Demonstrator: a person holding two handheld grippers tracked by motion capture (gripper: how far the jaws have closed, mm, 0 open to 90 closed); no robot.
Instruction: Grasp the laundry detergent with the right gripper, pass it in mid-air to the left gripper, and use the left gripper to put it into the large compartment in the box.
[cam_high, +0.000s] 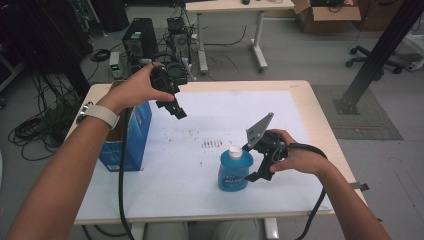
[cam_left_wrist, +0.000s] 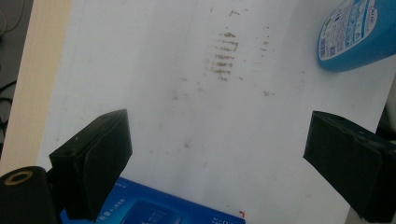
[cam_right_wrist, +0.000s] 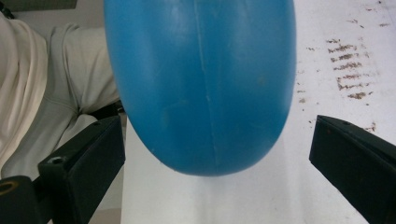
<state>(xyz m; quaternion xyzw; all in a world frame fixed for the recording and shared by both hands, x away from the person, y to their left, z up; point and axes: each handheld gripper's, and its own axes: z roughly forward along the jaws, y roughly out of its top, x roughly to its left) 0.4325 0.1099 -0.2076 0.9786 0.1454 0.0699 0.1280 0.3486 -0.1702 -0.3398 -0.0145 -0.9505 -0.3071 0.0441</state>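
A blue bottle (cam_high: 233, 171) with a white cap (cam_high: 234, 152) stands upright on the white mat (cam_high: 225, 112), near the front. My right gripper (cam_high: 250, 162) is at its right side, open. In the right gripper view the bottle (cam_right_wrist: 201, 84) bulges between the wide-apart jaws of that gripper (cam_right_wrist: 217, 161), and neither jaw touches it. My left gripper (cam_high: 176, 110) hangs open above the mat's far left, holding nothing. The left gripper view looks down past its open gripper (cam_left_wrist: 217, 154) at the mat, with the bottle (cam_left_wrist: 357, 32) lying across the top right corner.
An open blue carton (cam_high: 129, 134) stands at the table's left edge; its top (cam_left_wrist: 154, 211) lies just under my left gripper. Dark smudges (cam_high: 211, 143) mark the mat. Beyond the table (cam_high: 320, 112) are a computer tower (cam_high: 140, 40), cables, a desk and an office chair (cam_high: 372, 62).
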